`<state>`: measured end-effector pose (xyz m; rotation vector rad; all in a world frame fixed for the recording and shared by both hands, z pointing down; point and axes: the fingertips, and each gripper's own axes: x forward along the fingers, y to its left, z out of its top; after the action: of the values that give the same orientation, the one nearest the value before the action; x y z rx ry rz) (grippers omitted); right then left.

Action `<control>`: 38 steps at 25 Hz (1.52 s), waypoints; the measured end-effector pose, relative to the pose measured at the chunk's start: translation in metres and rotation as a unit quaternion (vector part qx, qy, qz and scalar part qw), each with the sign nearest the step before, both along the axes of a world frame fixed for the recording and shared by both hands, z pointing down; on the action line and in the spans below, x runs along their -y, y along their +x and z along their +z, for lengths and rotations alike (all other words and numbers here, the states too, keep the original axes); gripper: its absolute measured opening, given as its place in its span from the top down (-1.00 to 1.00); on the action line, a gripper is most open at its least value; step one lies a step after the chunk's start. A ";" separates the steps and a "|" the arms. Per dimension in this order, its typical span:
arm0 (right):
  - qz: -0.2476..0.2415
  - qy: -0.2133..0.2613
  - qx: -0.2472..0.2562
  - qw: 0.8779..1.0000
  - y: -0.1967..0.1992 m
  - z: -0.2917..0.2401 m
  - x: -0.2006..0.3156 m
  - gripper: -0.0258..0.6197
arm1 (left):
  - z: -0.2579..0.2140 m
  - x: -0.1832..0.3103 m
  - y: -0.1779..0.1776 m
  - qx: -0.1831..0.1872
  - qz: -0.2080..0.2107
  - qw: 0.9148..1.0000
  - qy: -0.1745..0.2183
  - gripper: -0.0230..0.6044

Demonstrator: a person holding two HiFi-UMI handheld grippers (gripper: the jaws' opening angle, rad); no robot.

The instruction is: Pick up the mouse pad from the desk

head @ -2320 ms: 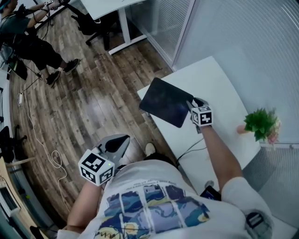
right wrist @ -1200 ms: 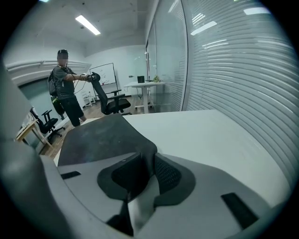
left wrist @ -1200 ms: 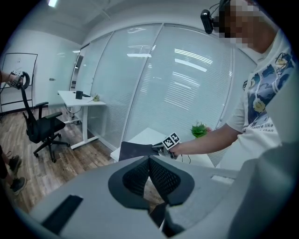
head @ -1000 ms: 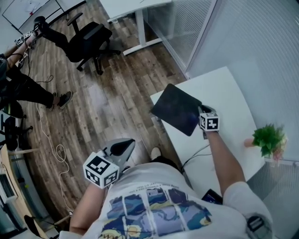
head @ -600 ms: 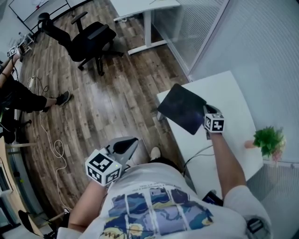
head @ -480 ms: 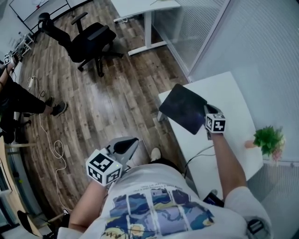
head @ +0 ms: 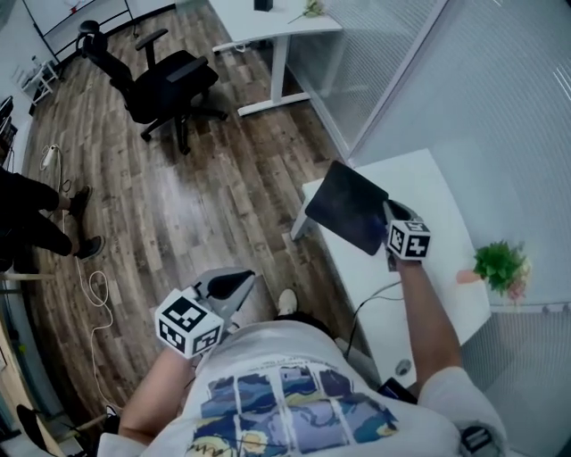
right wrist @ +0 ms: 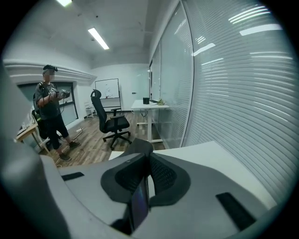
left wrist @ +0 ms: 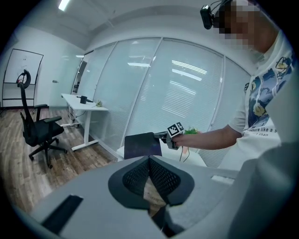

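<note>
The dark, rectangular mouse pad hangs tilted in the air over the white desk's left corner, off the surface. My right gripper grips it by its near edge. The jaws are closing, and the pad is pinched edge-on between the pads. From the left gripper view the pad sticks out flat from the right gripper. My left gripper hovers low beside my body over the wooden floor, far from the desk. It is shut with nothing in it.
A small green potted plant stands at the desk's far right edge. A black cable runs over the desk's near side. A black office chair and another white desk stand further back. A person stands at the left.
The pad stays gripped and raised over the desk corner, now tipped a little steeper. The person at the left has drifted towards the picture's edge. My left gripper has barely moved.
</note>
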<state>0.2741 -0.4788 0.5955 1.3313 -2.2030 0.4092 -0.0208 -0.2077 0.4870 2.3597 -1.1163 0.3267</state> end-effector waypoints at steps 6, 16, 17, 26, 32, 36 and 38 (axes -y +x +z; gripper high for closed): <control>-0.005 0.017 0.006 1.000 -0.027 -0.041 -0.019 0.83 | -0.006 -0.028 -0.025 -0.010 0.002 1.000 0.008 0.92; -0.010 0.051 0.006 0.999 -0.061 -0.108 -0.055 0.83 | -0.010 -0.068 -0.053 -0.029 0.015 0.999 0.021 0.92; -0.008 0.054 0.007 0.999 -0.063 -0.115 -0.058 0.83 | -0.010 -0.070 -0.055 -0.033 0.018 0.999 0.023 0.92; 0.002 0.083 0.010 0.997 -0.079 -0.171 -0.096 0.83 | -0.015 -0.115 -0.082 -0.046 0.023 0.998 0.027 0.92; 0.006 0.093 0.016 0.996 -0.086 -0.198 -0.130 0.83 | -0.013 -0.140 -0.096 -0.053 0.035 0.998 0.027 0.92; 0.004 0.097 0.024 0.995 -0.096 -0.221 -0.155 0.83 | -0.018 -0.154 -0.103 -0.058 0.045 0.997 0.034 0.92; 0.003 0.100 0.022 0.995 -0.100 -0.232 -0.168 0.83 | -0.019 -0.160 -0.103 -0.057 0.054 0.996 0.037 0.92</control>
<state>0.1739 -0.3104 0.3631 1.4442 -2.3268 0.2270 -0.1241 -0.0474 0.4680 2.4755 -0.9667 0.1875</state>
